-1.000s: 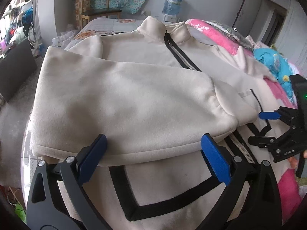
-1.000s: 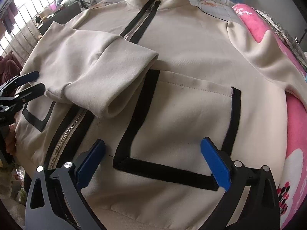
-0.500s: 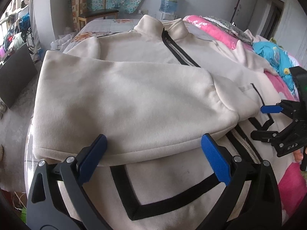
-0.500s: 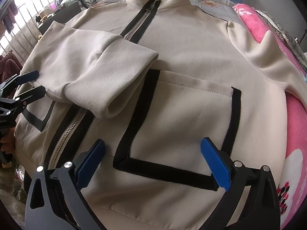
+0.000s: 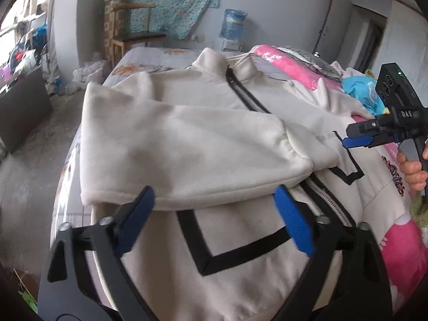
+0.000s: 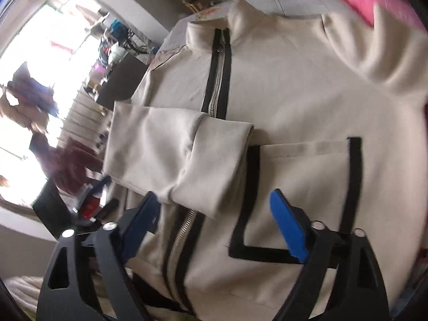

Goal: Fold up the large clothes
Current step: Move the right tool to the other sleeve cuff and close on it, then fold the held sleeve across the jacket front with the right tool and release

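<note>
A cream zip-up jacket (image 5: 240,262) with black trim lies front up on the bed, collar at the far end. One sleeve (image 5: 187,155) is folded across its chest; the other sleeve (image 6: 379,58) lies out to the side. My left gripper (image 5: 214,220) hovers over the hem by the folded sleeve, its jaws closing with nothing pinched between them. My right gripper (image 6: 214,224) hangs tilted over the zipper (image 6: 182,235) and the pocket (image 6: 302,187), jaws also closing above the cloth, free of it. In the left wrist view the right gripper (image 5: 353,136) is at the right edge, held by a hand (image 5: 413,171).
A pink floral bedspread (image 5: 396,267) covers the bed under the jacket, with a blue garment (image 5: 366,93) at the far right. A wooden chair (image 5: 133,34) and a water bottle (image 5: 234,24) stand by the back wall. The floor (image 5: 34,147) drops away to the left.
Both grippers have lifted and drawn back from the jacket, and their jaws stand slightly narrower. The right wrist view has rolled sharply, so the jacket now appears tilted. The jacket itself has not moved.
</note>
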`<state>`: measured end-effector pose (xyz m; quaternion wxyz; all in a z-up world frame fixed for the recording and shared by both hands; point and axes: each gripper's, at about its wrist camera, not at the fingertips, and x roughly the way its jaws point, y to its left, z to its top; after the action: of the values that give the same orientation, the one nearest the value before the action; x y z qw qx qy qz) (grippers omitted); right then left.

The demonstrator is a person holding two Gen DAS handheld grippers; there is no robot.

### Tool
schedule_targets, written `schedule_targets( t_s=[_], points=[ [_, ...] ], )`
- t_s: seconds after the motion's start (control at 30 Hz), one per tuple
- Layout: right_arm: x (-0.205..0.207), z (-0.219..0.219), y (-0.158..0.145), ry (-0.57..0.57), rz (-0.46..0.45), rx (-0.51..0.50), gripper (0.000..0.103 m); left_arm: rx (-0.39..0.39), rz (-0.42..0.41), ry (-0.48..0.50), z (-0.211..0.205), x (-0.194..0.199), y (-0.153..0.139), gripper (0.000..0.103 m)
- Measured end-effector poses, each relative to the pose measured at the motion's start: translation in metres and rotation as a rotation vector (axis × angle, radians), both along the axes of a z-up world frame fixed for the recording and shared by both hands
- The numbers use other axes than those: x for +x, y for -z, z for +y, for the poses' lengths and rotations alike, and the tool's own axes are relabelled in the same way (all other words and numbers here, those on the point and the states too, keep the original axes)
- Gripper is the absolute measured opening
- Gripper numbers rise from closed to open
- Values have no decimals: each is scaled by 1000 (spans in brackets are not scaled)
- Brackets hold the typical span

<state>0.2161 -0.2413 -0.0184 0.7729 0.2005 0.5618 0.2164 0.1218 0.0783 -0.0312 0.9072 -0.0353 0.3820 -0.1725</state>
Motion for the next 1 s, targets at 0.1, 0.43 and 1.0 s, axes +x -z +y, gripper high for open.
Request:
schedule_targets(
  t_s=[0.1,0.43,1.0],
  points=[
    [11,8,7,-11,20,11,64,-1,29,-29,5,2,6,67],
    [27,52,21,-120,-7,-194,6,-70,34,-78,25,0,11,45],
    [100,12,-147,109,-540,-275,3,-77,53,-135,34,9,14,45]
  ],
)
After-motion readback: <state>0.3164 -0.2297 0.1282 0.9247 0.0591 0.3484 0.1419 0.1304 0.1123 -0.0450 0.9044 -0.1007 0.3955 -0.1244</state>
